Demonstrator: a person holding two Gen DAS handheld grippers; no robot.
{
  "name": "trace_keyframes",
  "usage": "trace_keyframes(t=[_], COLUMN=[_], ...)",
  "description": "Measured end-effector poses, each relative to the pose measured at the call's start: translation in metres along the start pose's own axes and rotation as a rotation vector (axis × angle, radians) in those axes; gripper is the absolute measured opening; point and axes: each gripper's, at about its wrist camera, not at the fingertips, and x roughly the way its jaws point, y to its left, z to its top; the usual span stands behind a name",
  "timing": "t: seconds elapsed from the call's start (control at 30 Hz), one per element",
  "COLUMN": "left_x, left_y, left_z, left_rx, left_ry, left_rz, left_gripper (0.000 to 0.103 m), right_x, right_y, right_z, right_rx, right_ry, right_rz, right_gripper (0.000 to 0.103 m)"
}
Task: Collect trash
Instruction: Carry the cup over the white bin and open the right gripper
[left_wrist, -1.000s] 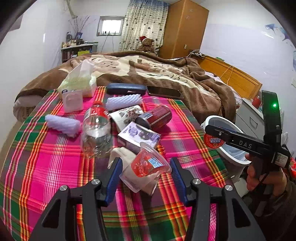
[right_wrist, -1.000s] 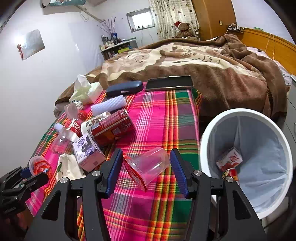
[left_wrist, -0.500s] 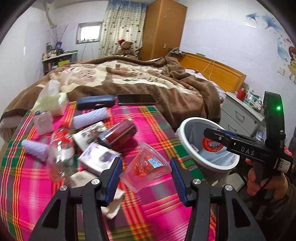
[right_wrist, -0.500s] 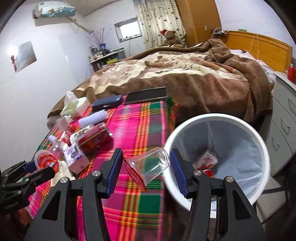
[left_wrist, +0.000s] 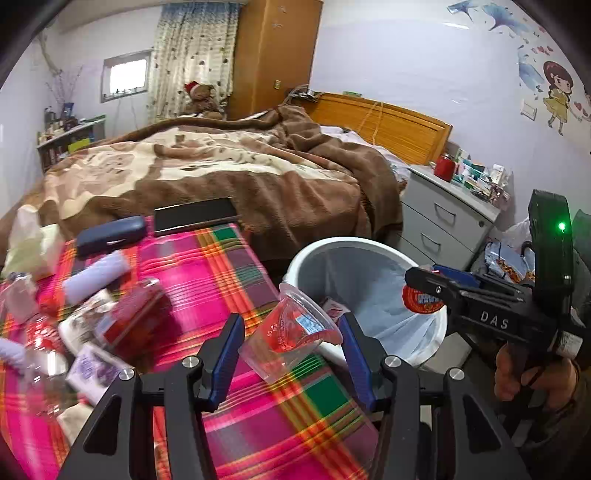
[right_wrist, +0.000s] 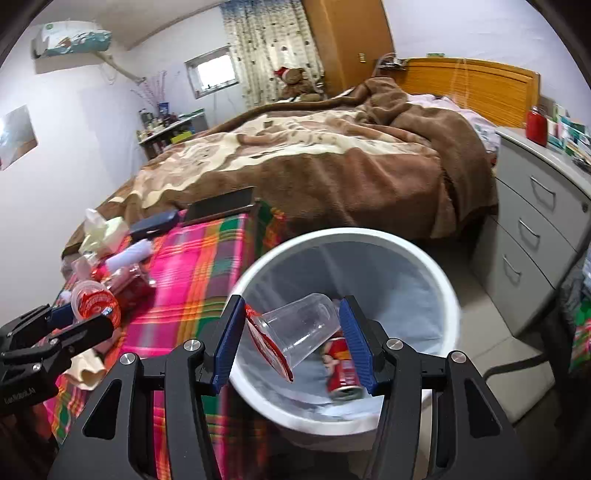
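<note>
Left of the round white plastic trash bin (right_wrist: 448, 306), over the bench (left_wrist: 221, 266) with its pink plaid cloth, the left tool (left_wrist: 290, 341) is clamped on a clear plastic cup with a red printed label (left_wrist: 291, 332), tilted, just short of the bin's rim. Directly above the bin's open mouth, the right tool (right_wrist: 293, 334) is clamped on a second clear plastic cup with a peeled red foil lid (right_wrist: 295, 332), lying sideways; a red drink can (right_wrist: 341, 371) lies inside the bin below it.
</note>
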Motion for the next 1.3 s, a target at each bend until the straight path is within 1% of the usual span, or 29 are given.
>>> trace_keyframes(t=[0.1,0.27,0.43,0.6,0.67,0.73,0.77,0.8,0.83,0.87,0.9,1.07,1.23,1.3], left_x=[0.017,0.038,0.06,0.08,0.086,0.093,0.094,0.095,0.094,0.095,0.095,0.087,0.069,0.059], left_y=[-0.01,-0.024,-0.036,-0.045,-0.048,-0.047,-0.047,-0.047,-0.048,-0.048,-0.048,-0.044,-0.035,-0.03], left_z=[0.007,0.014,0.019,0.021,0.022,0.023,0.023,0.023,0.023,0.022,0.022,0.019,0.013,0.011], left_rx=[0.007,0.027,0.043,0.056,0.062,0.045,0.037,0.036,0.041,0.043,0.042,0.026,0.007,-0.005], left_ry=[0.021,0.043,0.072,0.108,0.11,0.126,0.129,0.124,0.122,0.123,0.124,0.113,0.092,0.082], left_rz=[-0.039,-0.064,-0.078,-0.099,-0.094,-0.102,-0.105,-0.106,-0.102,-0.097,-0.095,-0.096,-0.082,-0.064], left_gripper=[0.053,0.053,0.053,0.053,0.053,0.054,0.056,0.058,0.063,0.063,0.063,0.063,0.063,0.063], right_x=[0.002,0.003,0.012,0.022,0.025,0.025,0.025,0.025,0.023,0.022,0.02,0.018,0.012,0.009], right_y=[-0.01,-0.02,-0.029,-0.034,-0.036,-0.037,-0.039,-0.04,-0.041,-0.041,-0.041,-0.038,-0.028,-0.022], right_z=[0.0,-0.002,-0.005,-0.008,-0.01,-0.011,-0.011,-0.011,-0.012,-0.012,-0.011,-0.011,-0.011,-0.012], right_rx=[0.012,0.005,-0.005,-0.022,-0.027,-0.03,-0.027,-0.021,-0.016,-0.015,-0.015,-0.008,-0.015,-0.017], right_ry=[0.006,0.013,0.037,0.081,0.091,0.097,0.099,0.099,0.095,0.086,0.082,0.077,0.051,0.043], right_rz=[-0.02,-0.051,-0.067,-0.07,-0.084,-0.092,-0.094,-0.092,-0.087,-0.075,-0.065,-0.072,-0.059,-0.052], right_gripper=[0.054,0.055,0.055,0.055,0.055,0.055,0.056,0.06,0.063,0.067,0.067,0.068,0.068,0.068])
